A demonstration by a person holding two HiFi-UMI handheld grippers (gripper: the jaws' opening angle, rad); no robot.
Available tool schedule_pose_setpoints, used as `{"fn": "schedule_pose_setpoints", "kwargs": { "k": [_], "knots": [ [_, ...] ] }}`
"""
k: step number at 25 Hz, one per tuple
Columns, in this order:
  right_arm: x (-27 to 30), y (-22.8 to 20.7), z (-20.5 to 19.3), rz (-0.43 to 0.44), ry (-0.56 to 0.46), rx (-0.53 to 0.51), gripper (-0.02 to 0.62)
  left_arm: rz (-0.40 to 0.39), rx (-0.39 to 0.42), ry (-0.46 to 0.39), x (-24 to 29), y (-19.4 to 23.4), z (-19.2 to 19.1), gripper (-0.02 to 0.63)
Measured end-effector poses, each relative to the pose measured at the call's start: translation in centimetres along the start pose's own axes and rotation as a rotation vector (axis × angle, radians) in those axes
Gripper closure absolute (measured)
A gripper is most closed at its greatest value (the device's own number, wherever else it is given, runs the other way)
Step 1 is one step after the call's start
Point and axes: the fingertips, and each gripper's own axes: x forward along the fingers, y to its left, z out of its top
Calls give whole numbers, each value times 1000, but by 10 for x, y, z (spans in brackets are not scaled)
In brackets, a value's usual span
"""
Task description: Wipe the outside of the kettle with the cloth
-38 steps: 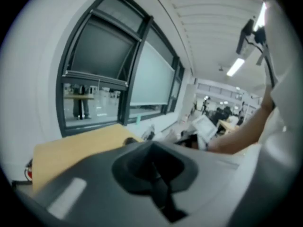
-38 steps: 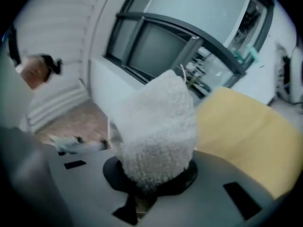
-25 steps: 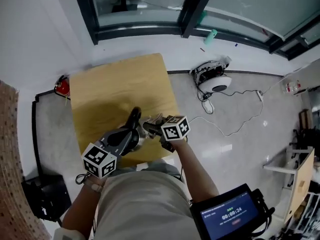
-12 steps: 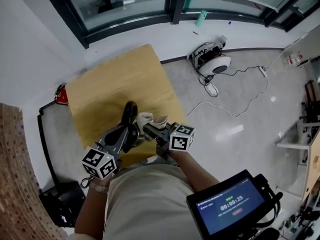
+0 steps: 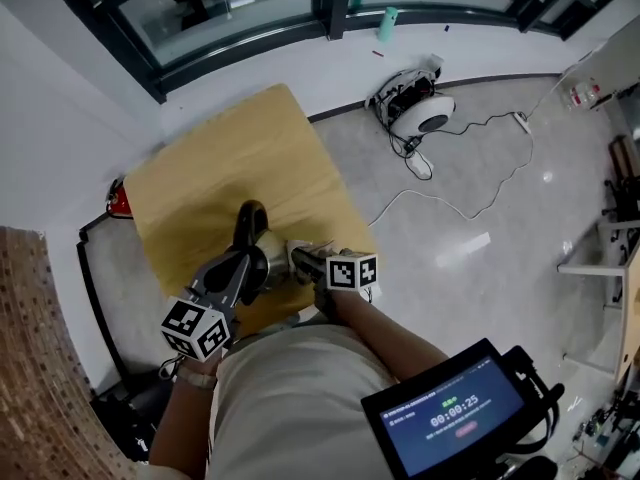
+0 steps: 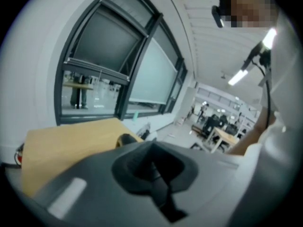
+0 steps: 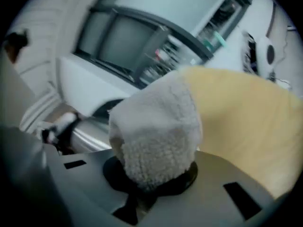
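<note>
Kettle (image 5: 256, 243): on the wooden table, close to the middle of its near edge. The black handle arches over the top and the steel body shows below it.
Right gripper (image 5: 306, 258): jaws closed on a wad of cloth. It comes in over the near edge of the table, on the right of the kettle, and its marker cube faces up.
Cloth (image 7: 156, 126): white and fleecy, bunched into a thick lump that sticks out from the right gripper's jaws. In the head view it lies against the kettle's right side.
Kettle seen from the right gripper: a steel wall (image 7: 87, 138) just left of the cloth.
Left gripper (image 5: 243, 271): reaches over the near edge at the kettle's left side. Its own view shows only grey housing and a dark recess, so I cannot tell how the jaws stand or whether they hold anything.
Dark curved part (image 6: 128, 139): rises just past the left gripper's housing, with the tabletop behind it. It cannot be identified.
Table (image 5: 220, 168): light wood and square, bare from the kettle to the far edge.
Red object (image 5: 118, 200): on the floor off the table's left corner.
White round device (image 5: 428, 118): on the floor well beyond the table's right edge. A white cable (image 5: 470, 203) trails from it.
Window frame (image 5: 240, 30): dark, beyond the far edge of the table.
Screen (image 5: 455, 413): shows a timer, at the person's right side.
</note>
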Motion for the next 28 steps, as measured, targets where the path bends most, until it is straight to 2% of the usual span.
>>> {"fn": "schedule_pose_setpoints", "kwargs": {
  "k": [1, 2, 4, 5, 6, 7, 8, 9, 11, 13, 15, 17, 18, 19, 20, 24, 26, 28],
  "knots": [
    [3, -18, -12, -64, 92, 34, 541, -5, -60, -33, -3, 3, 2, 610],
    [0, -13, -11, -61, 118, 26, 541, -4, -142, -91, -9, 11, 7, 609],
    [-13, 37, 15, 87, 29, 28, 541, 18, -316, -243, -26, 41, 21, 611],
    [-21, 67, 26, 187, -2, 69, 541, 30, -379, -296, -34, 58, 28, 619],
    [-28, 93, 28, 281, 19, 120, 541, 29, -404, -315, -38, 72, 34, 620],
    [-34, 116, 21, 358, 94, 148, 541, 9, -381, -302, -36, 80, 41, 620],
    [-39, 137, 6, 416, 207, 129, 541, -30, -313, -268, -28, 80, 51, 620],
    [-42, 156, -12, 451, 333, 59, 541, -79, -218, -223, -16, 76, 63, 620],
    [-38, 185, -43, 452, 525, -178, 541, -190, -34, -116, 19, 57, 84, 620],
    [-24, 207, -61, 418, 609, -448, 541, -305, 102, 31, 64, 34, 86, 620],
    [-9, 219, -73, 393, 656, -691, 541, -393, 241, 214, 104, 13, 66, 620],
    [4, 214, -80, 344, 680, -837, 541, -443, 364, 378, 127, 3, 39, 620],
    [9, 206, -79, 310, 674, -864, 541, -450, 383, 424, 132, 3, 31, 617],
    [13, 196, -76, 275, 653, -866, 541, -447, 359, 440, 134, 6, 30, 617],
    [13, 186, -70, 243, 617, -844, 541, -434, 301, 431, 134, 11, 33, 617],
    [-9, 151, -28, 133, 409, -628, 541, -332, 28, 333, 120, 45, 47, 618],
    [-18, 131, -16, 78, 329, -542, 541, -258, -88, 261, 104, 67, 50, 618],
    [-20, 116, -7, 43, 274, -490, 540, -160, -204, 145, 86, 90, 56, 618]
  ]
}}
